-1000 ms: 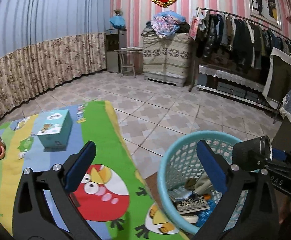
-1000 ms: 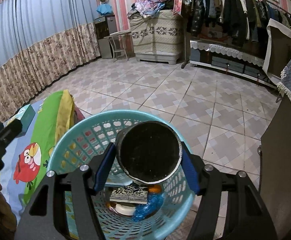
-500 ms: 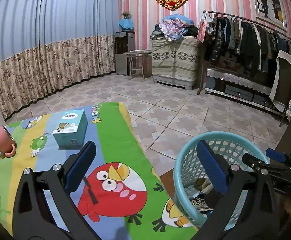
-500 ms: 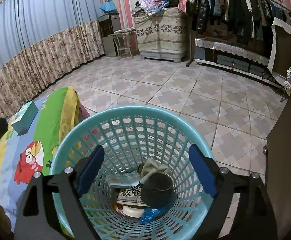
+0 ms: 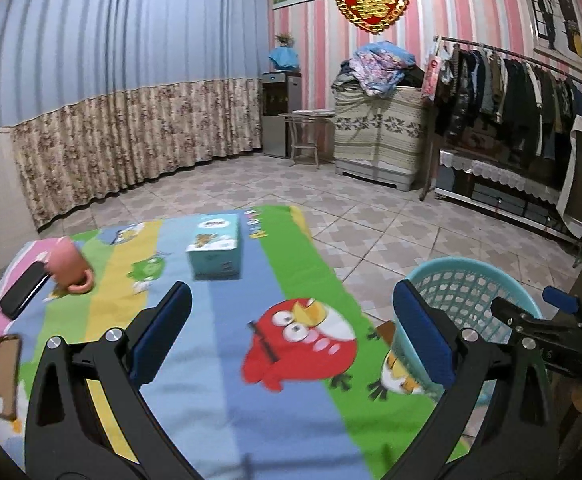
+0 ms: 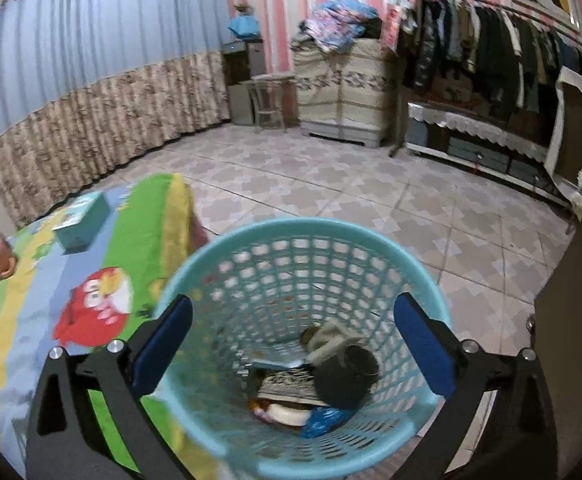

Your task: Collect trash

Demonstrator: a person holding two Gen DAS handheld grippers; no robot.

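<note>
The right gripper (image 6: pixel 291 344) hung tilted downward over the turquoise basket (image 6: pixel 419 256), its blue-padded fingers (image 6: pixel 421 344) still spreading apart with nothing between them. The left gripper (image 5: pixel 291 332) pointed down at a shallower slant over the cartoon-bird mat (image 5: pixel 219 380), its fingers (image 5: pixel 159 332) wide apart and empty.

The black cylindrical can (image 6: pixel 345 376) lay inside the basket near the bottom, on its side against the right wall, its round end facing up toward the camera and its long axis slanting down into the heap. Around it sat a beige crumpled piece (image 6: pixel 329 338), a printed flat packet (image 6: pixel 287 386), a white dish-like item (image 6: pixel 287 414) and a blue wrapper (image 6: pixel 325 420).

On the surface under the mat stood a teal tissue box (image 5: pixel 214 252), upright, well apart from a pink mug (image 5: pixel 69 266) lying on its side just beside a dark phone (image 5: pixel 23 290). The basket stood on the tiled floor (image 5: pixel 371 224) just beside the mat's right edge. Beyond were blue curtains (image 5: pixel 111 100), pink striped walls and a clothes rack (image 5: pixel 531 92).
</note>
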